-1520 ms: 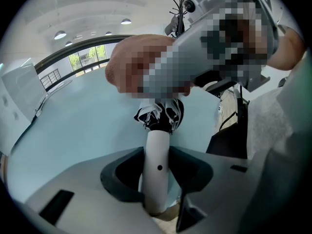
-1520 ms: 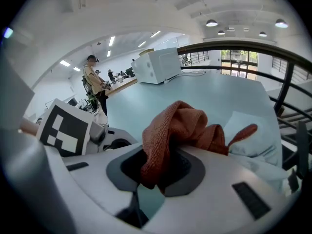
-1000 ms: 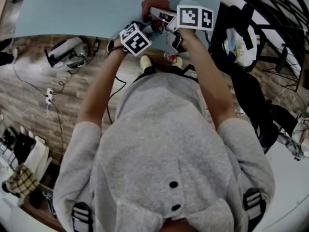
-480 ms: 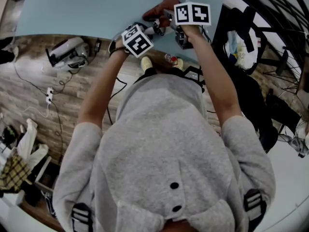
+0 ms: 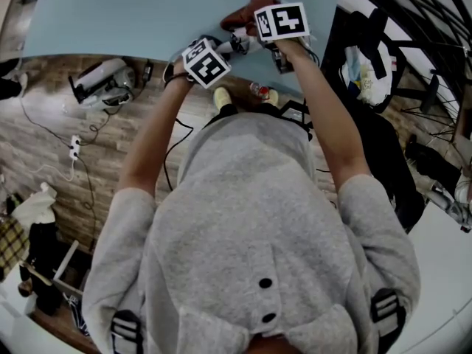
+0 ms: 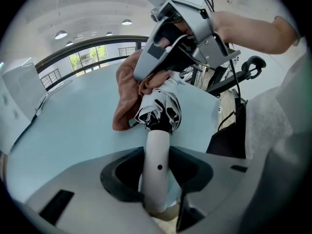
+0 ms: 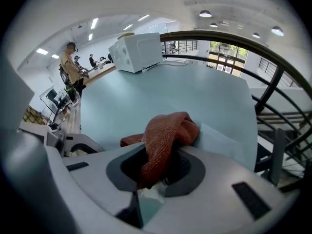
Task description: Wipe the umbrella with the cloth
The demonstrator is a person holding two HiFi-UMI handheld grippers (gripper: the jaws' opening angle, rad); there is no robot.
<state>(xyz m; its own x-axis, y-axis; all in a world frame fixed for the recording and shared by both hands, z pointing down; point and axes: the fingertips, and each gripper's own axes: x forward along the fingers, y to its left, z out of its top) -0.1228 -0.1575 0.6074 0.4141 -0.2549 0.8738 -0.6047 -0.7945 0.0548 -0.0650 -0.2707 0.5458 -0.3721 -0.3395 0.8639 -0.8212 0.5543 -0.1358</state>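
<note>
Shifted left, right tool (image 7: 156, 175) pinching cloth (image 7: 165, 133) meets umbrella (image 6: 161, 108), whose handle (image 6: 157, 160) left tool (image 6: 157, 182) clamps.

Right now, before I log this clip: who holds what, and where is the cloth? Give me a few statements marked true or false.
1. The left gripper is shut on the white handle of the umbrella. True.
2. The right gripper is open and empty. False: it is shut on the rust-brown cloth.
3. The umbrella is folded, its black-and-white canopy gathered. True.
4. The cloth hangs well clear of the umbrella. False: in the left gripper view it is bunched against the folded canopy.
</note>
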